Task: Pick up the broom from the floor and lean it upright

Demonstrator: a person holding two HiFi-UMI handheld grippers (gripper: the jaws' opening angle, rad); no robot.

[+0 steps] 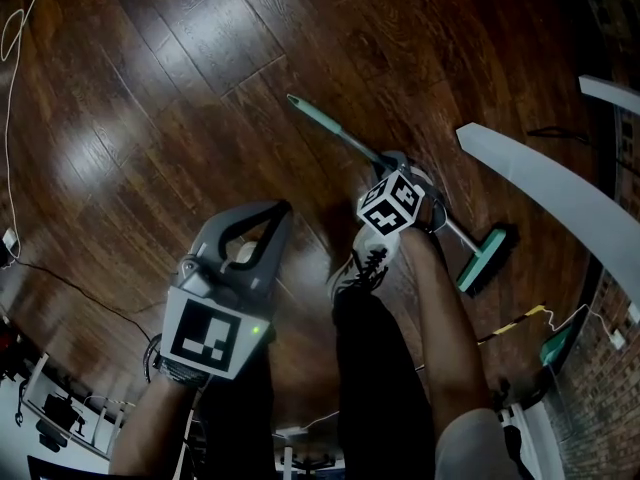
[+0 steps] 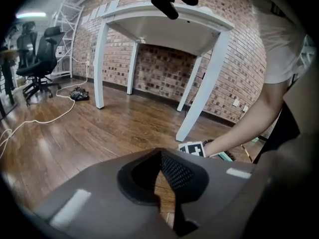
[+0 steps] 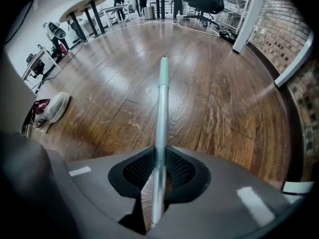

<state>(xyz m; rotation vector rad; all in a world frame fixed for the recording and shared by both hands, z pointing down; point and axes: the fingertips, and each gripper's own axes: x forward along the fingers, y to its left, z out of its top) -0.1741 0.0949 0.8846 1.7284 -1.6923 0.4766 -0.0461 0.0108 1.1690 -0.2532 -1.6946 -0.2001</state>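
Observation:
The broom lies flat on the dark wood floor, its teal-tipped metal handle (image 1: 338, 131) running down-right to a teal brush head (image 1: 487, 256). My right gripper (image 1: 396, 161) points straight down over the middle of the handle. In the right gripper view the handle (image 3: 162, 93) runs away from me between the pads, and the right gripper (image 3: 159, 156) is shut on it, both pads touching the shaft. My left gripper (image 1: 283, 208) hangs above bare floor to the left of the broom, tips together and holding nothing. The left gripper (image 2: 160, 156) faces the right hand's marker cube (image 2: 192, 149).
A white table (image 1: 560, 193) stands just right of the broom, its slanted leg (image 2: 202, 91) in front of a brick wall. The person's shoe (image 1: 362, 268) is close below the right gripper. Cables (image 1: 520, 320) trail on the floor; an office chair (image 2: 40, 59) stands far left.

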